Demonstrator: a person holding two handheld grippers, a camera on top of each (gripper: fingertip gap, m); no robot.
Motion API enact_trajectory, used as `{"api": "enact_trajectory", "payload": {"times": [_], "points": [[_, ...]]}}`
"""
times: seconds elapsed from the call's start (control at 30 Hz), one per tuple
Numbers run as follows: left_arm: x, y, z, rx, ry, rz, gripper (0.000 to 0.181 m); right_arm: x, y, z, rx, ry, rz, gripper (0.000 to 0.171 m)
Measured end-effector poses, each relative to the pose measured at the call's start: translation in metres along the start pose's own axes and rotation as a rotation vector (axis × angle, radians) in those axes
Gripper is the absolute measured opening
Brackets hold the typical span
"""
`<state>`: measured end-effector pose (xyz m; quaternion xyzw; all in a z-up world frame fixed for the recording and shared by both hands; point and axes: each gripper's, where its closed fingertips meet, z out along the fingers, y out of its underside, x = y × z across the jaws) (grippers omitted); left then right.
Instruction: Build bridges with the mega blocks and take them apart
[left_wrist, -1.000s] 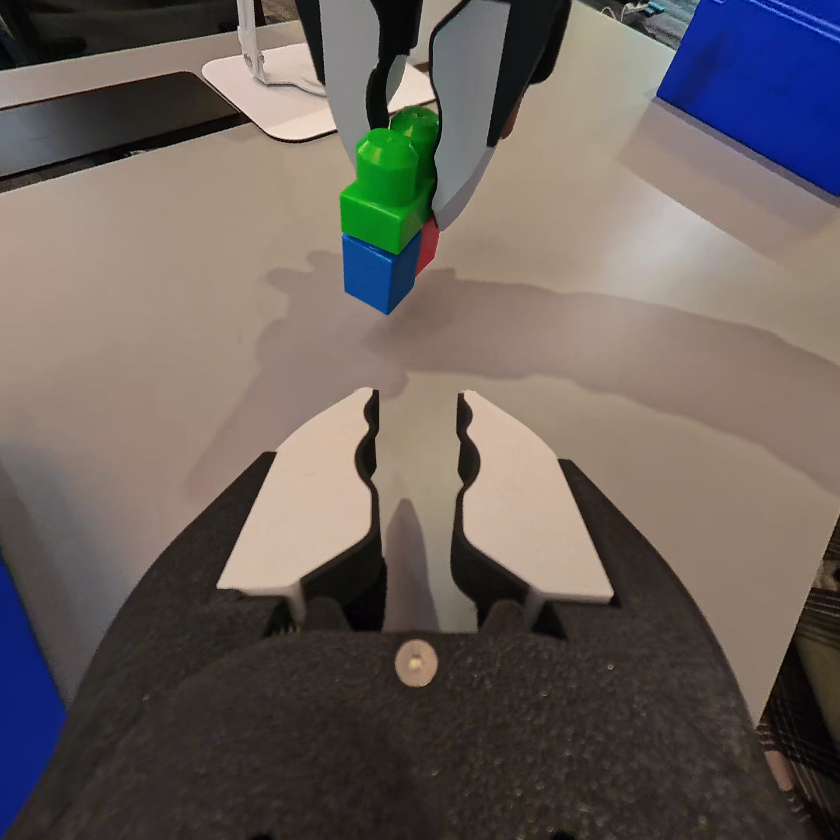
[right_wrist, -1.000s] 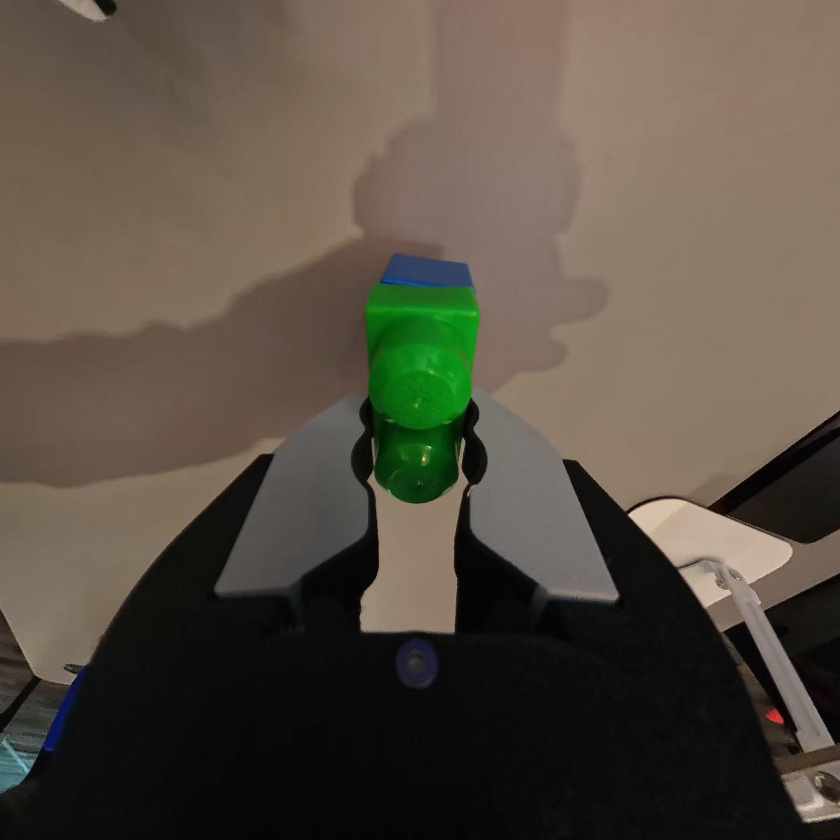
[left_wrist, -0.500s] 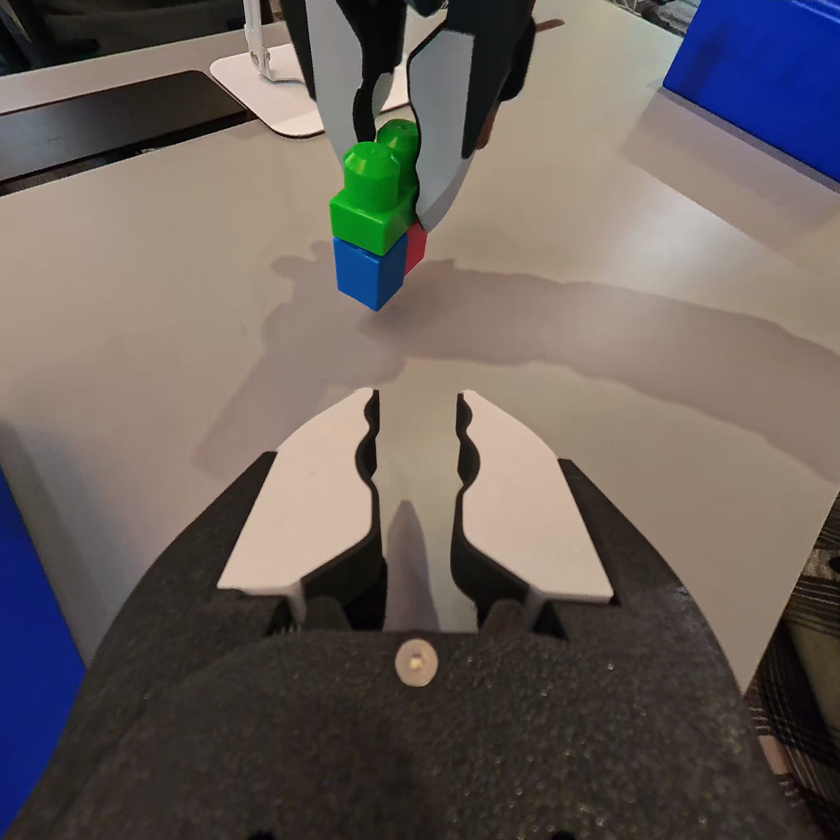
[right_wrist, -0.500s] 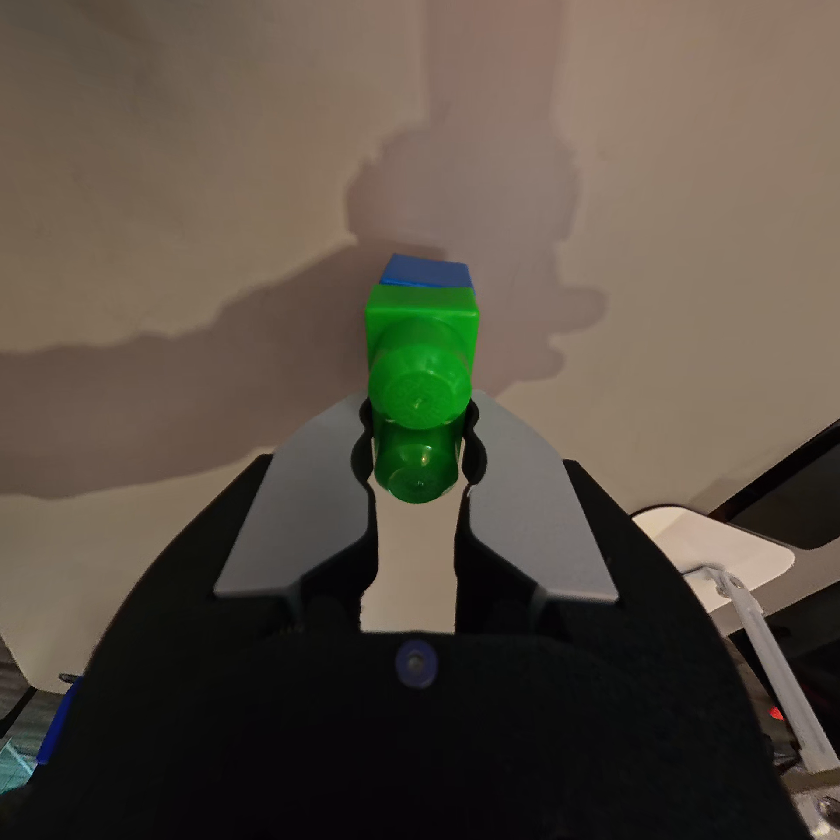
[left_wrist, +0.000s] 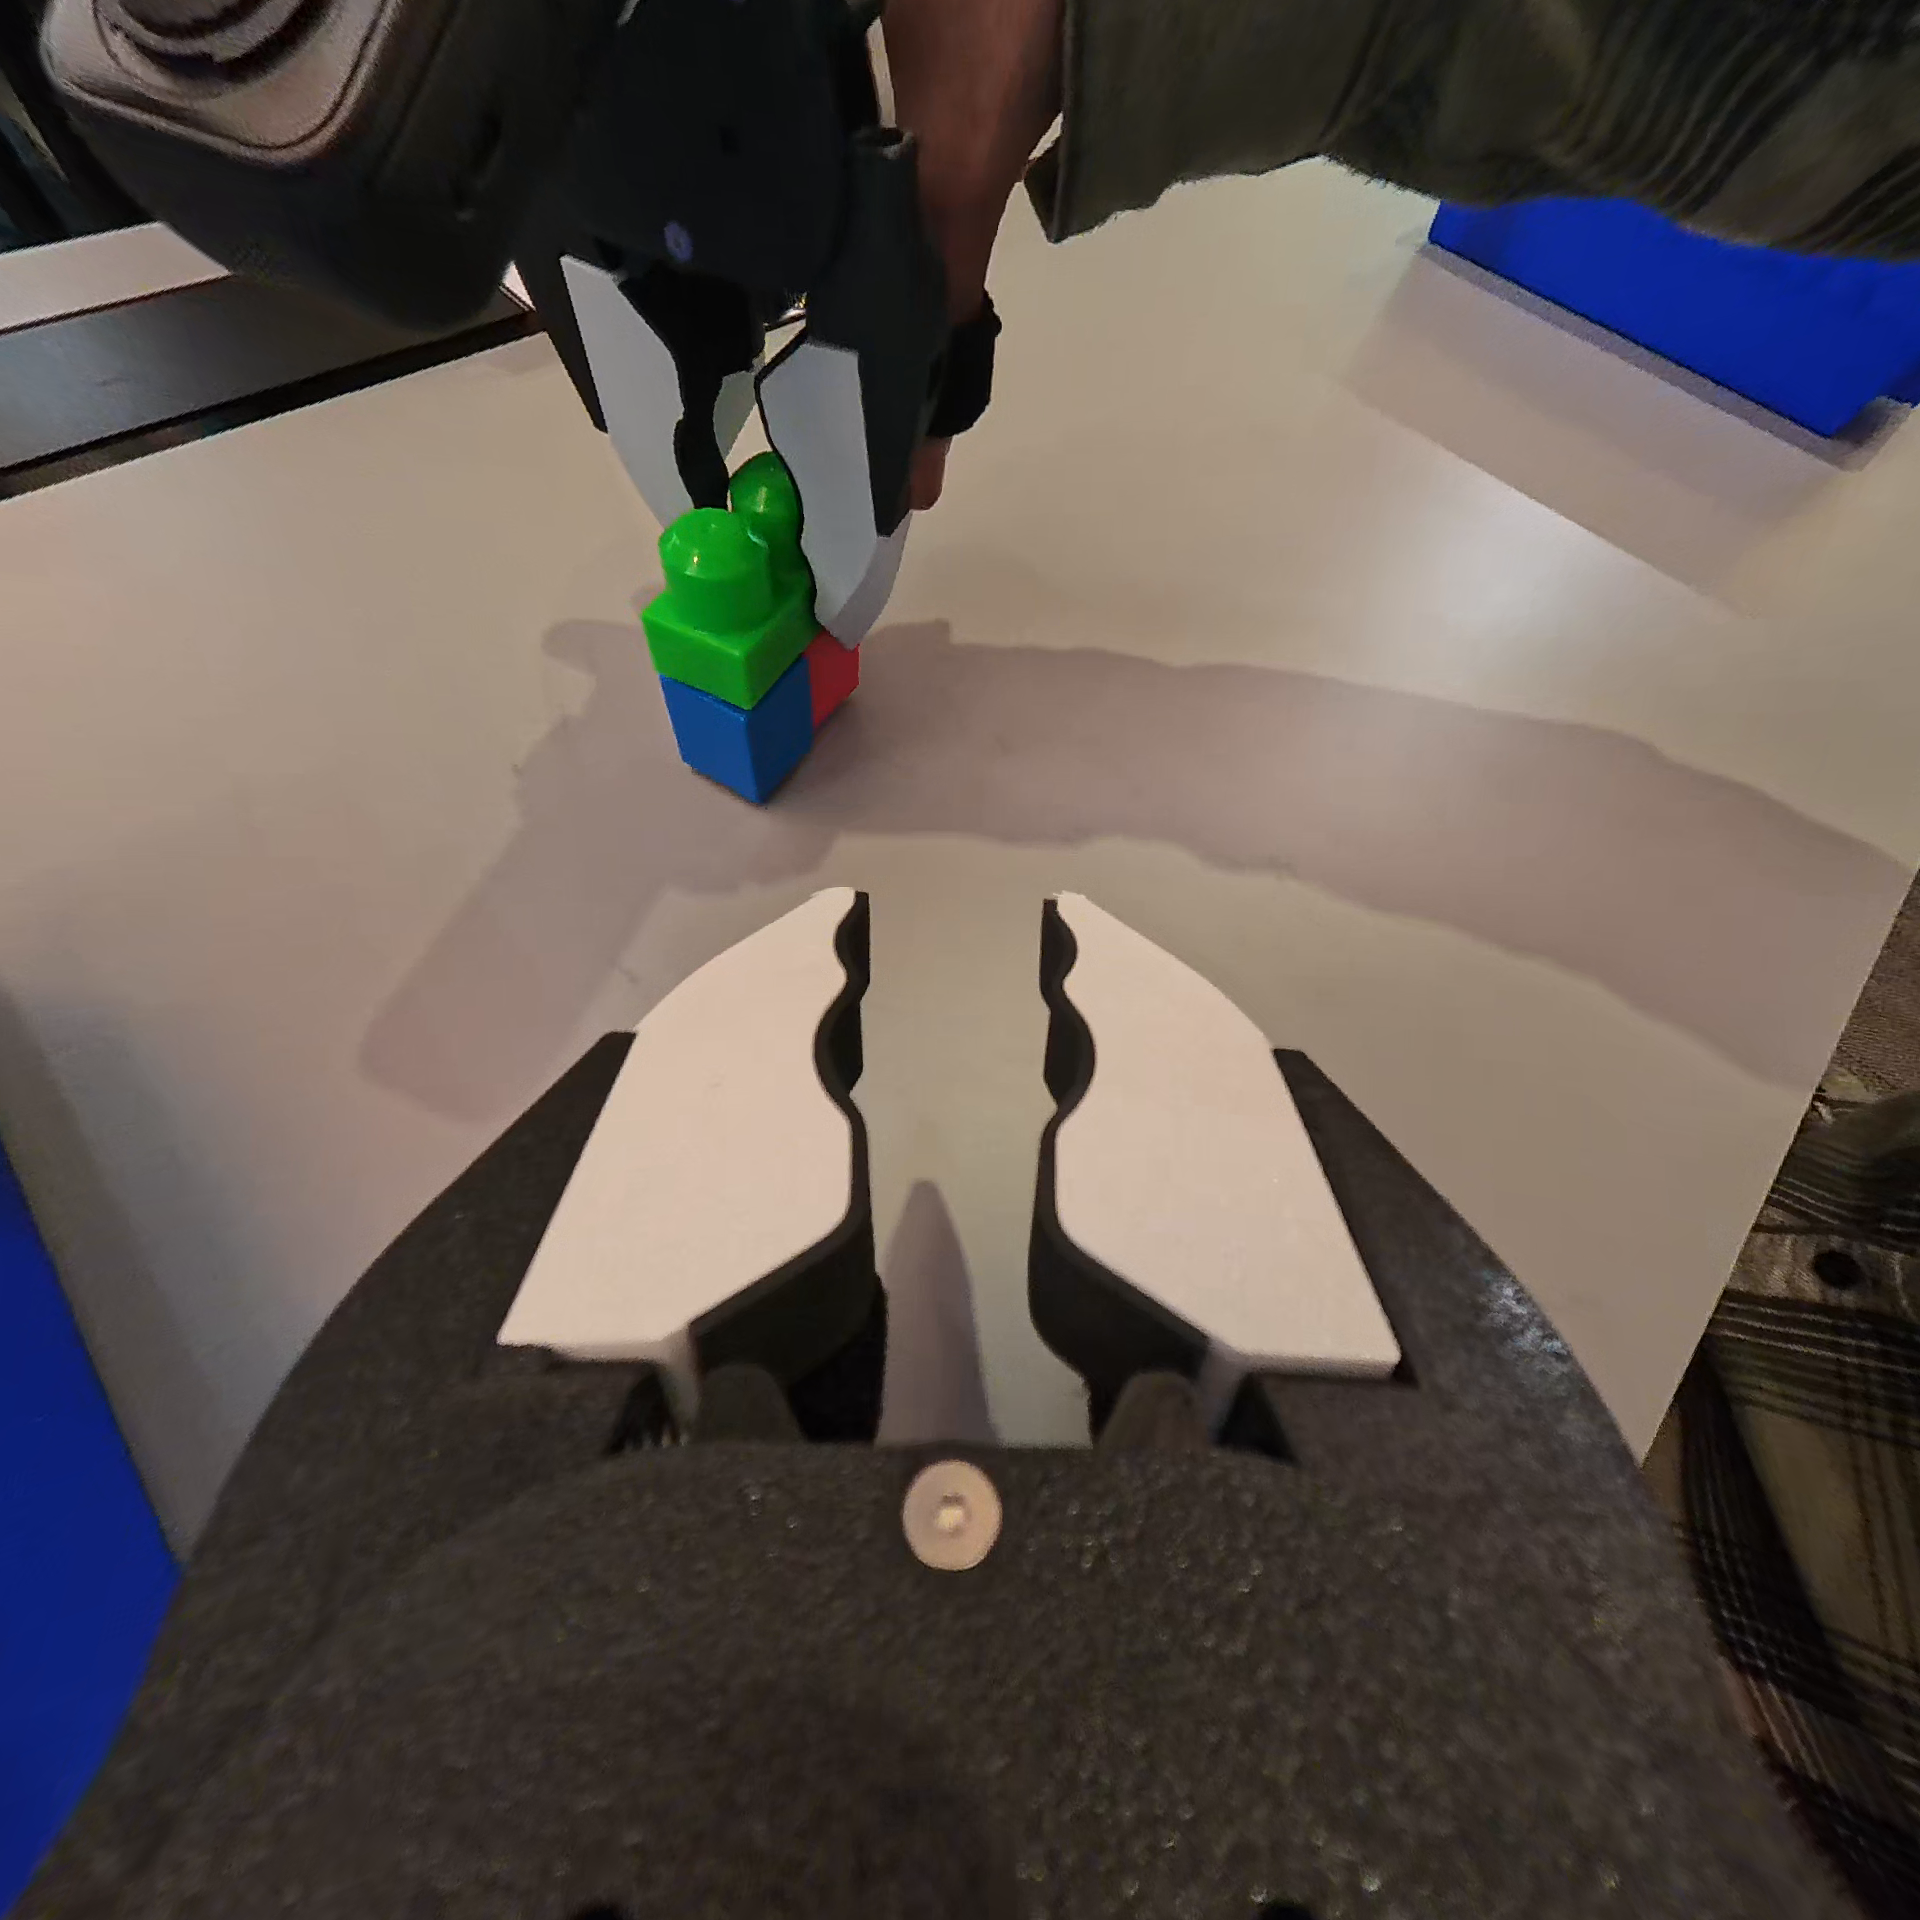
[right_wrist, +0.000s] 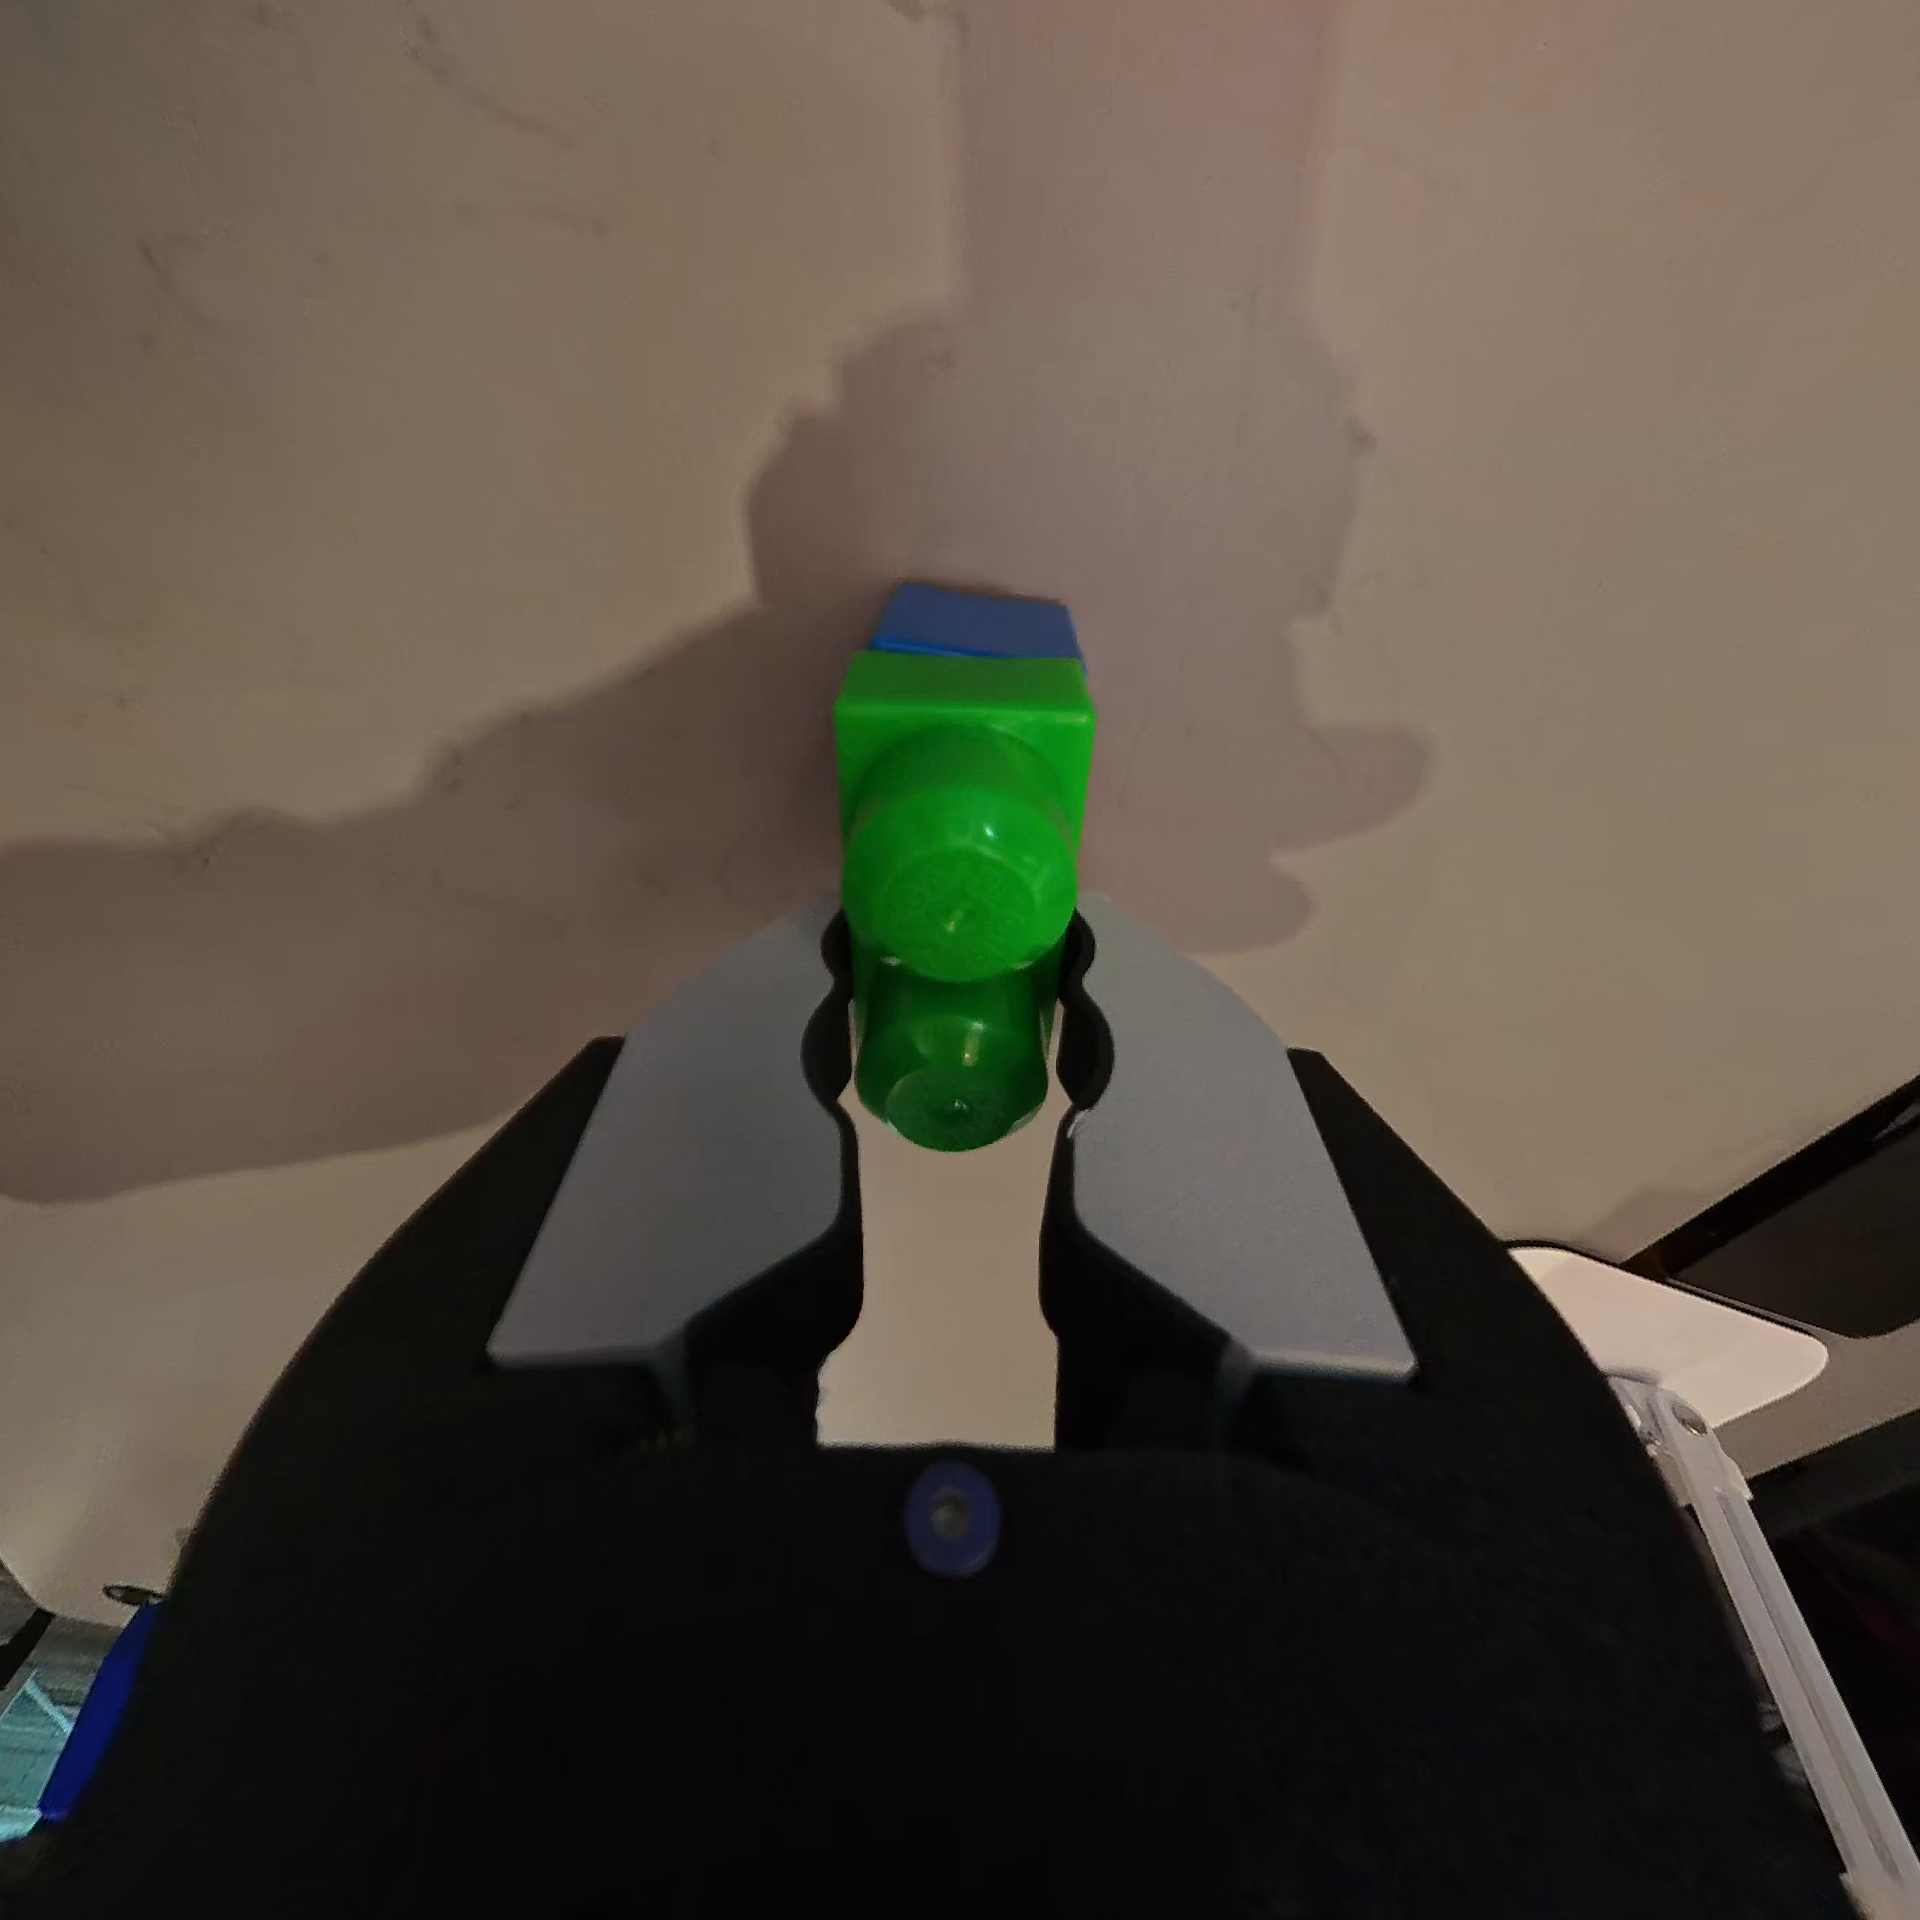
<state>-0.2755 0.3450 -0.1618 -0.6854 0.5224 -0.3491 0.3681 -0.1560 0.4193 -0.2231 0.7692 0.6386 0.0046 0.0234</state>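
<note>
While my right tool (right_wrist: 956, 1023) clamps the green block (right_wrist: 961, 790), its blue block (left_wrist: 743, 732) meets the bench (left_wrist: 312, 727). At six o'clock, my left tool (left_wrist: 951, 935) gapes, holding nothing.

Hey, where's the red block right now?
In the left wrist view the red block sits upper centre on the table, under the green block and behind the blue block, just below the right gripper.

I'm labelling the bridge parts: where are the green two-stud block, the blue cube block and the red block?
Green two-stud plastic block (left_wrist: 722, 649): left wrist view, front face below near stud.
Blue plastic cube block (left_wrist: 740, 736): left wrist view, front face.
Red plastic block (left_wrist: 834, 673): left wrist view, visible side face.
</note>
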Motion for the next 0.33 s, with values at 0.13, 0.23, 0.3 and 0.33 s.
{"api": "enact_trajectory", "payload": {"times": [0.13, 0.23, 0.3, 0.33], "points": [[0.001, 0.000, -0.001, 0.000, -0.001, 0.000, 0.031, 0.000, -0.001, 0.000, 0.018, 0.003, 0.004, 0.045], [0.001, 0.000, -0.002, -0.004, -0.002, 0.001, 0.031, -0.001, -0.002, -0.002, 0.039, 0.006, 0.011, 0.055], [0.001, -0.001, -0.002, -0.004, -0.001, 0.000, 0.031, -0.001, -0.002, -0.007, 0.065, 0.015, 0.023, 0.062], [0.000, -0.001, -0.001, -0.007, 0.002, 0.001, 0.032, -0.001, -0.002, -0.011, 0.084, 0.022, 0.031, 0.066]]}}
